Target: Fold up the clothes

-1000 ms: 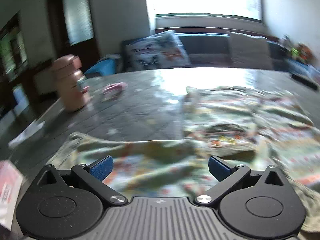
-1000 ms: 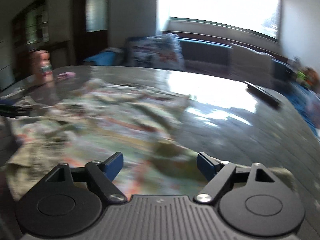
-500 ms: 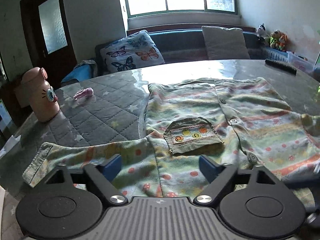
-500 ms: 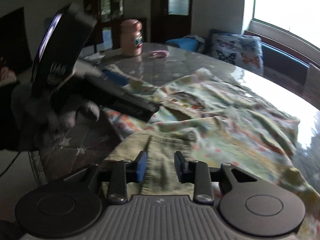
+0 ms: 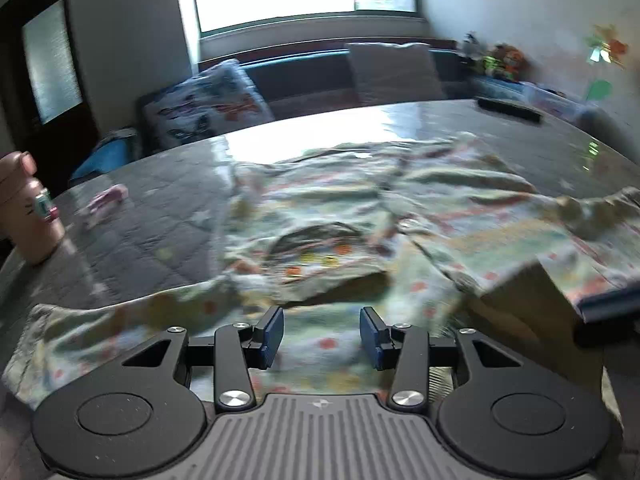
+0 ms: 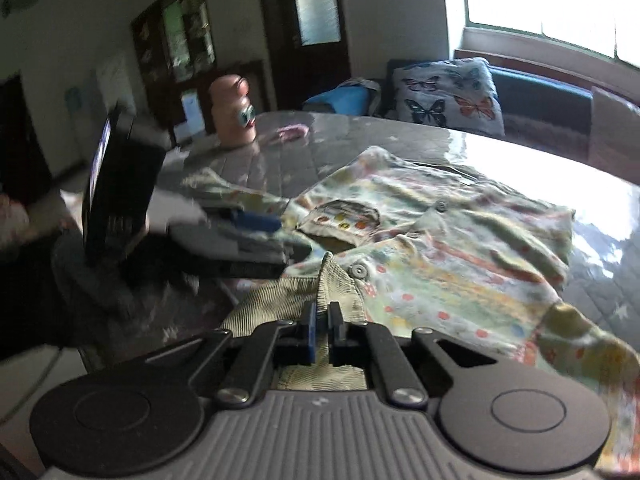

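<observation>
1. A small patterned shirt (image 6: 440, 240) is spread front up on the quilted tabletop (image 6: 612, 292), with its collar (image 6: 340, 284) at the near edge, at 6 o'clock in the right wrist view.
2. The right claw (image 6: 323, 328) is seen clenched on the ribbed collar, with a ridge of that cloth pinched between its blue pads (image 6: 309, 330).
3. The left claw (image 5: 320, 336) is closing. Shirt cloth lies under and between its jaws, but no pinch is seen yet, so it counts as released.
4. The step in hand is judged to be the taking of a two-point hold at the collar end, before the first fold.
5. The next move is judged to call for a firm pinch by the left claw, then an even lift and carry by both claws, so that the cloth is not dragged askew.
6. The shirt's long axis is seen to run from the collar at 6 o'clock towards the hem at about 1 o'clock in the right wrist view. The chest pocket (image 6: 340, 220) sits at 11 o'clock of the collar.
7. A pink bottle (image 6: 234, 112) stands well apart at 10 o'clock, clear of the fold.
</observation>
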